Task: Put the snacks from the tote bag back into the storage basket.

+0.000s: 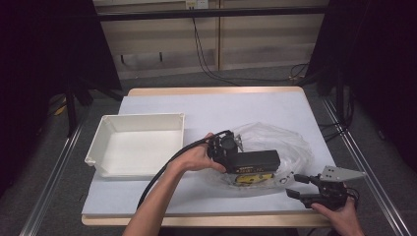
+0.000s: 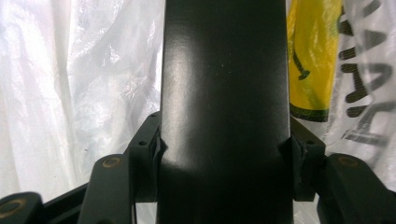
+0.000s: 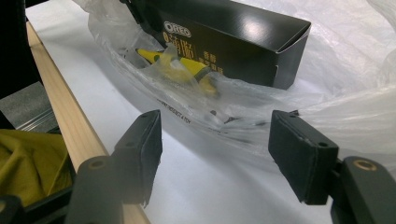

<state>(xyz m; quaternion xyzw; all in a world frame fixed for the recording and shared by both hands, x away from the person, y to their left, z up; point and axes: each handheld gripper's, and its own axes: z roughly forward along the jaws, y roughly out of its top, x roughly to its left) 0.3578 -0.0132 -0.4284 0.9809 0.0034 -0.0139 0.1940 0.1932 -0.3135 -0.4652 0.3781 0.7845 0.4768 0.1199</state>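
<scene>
**A:** Status on my left gripper?

**B:** Pinching the black Oreo box. In the left gripper view both pads press the box's two long sides, box running straight up between the jaws.

**A:** Where's the box?

**B:** On the clear plastic bag, right half of the white table top, near the front edge. In the high view it lies lengthwise, left to right, my left hand at its left end. A yellow wrapper sits just beside it, on the side nearer me, under the bag film.

**A:** Right side?

**B:** Right gripper is low at the front right corner, jaws spread, nothing between them. It points at the bag and box. In the right gripper view the pads stand apart over bare table top, bag edge just ahead, not touching it.

**A:** The bin?

**B:** White bin is on the left half, well apart from the box.
</scene>
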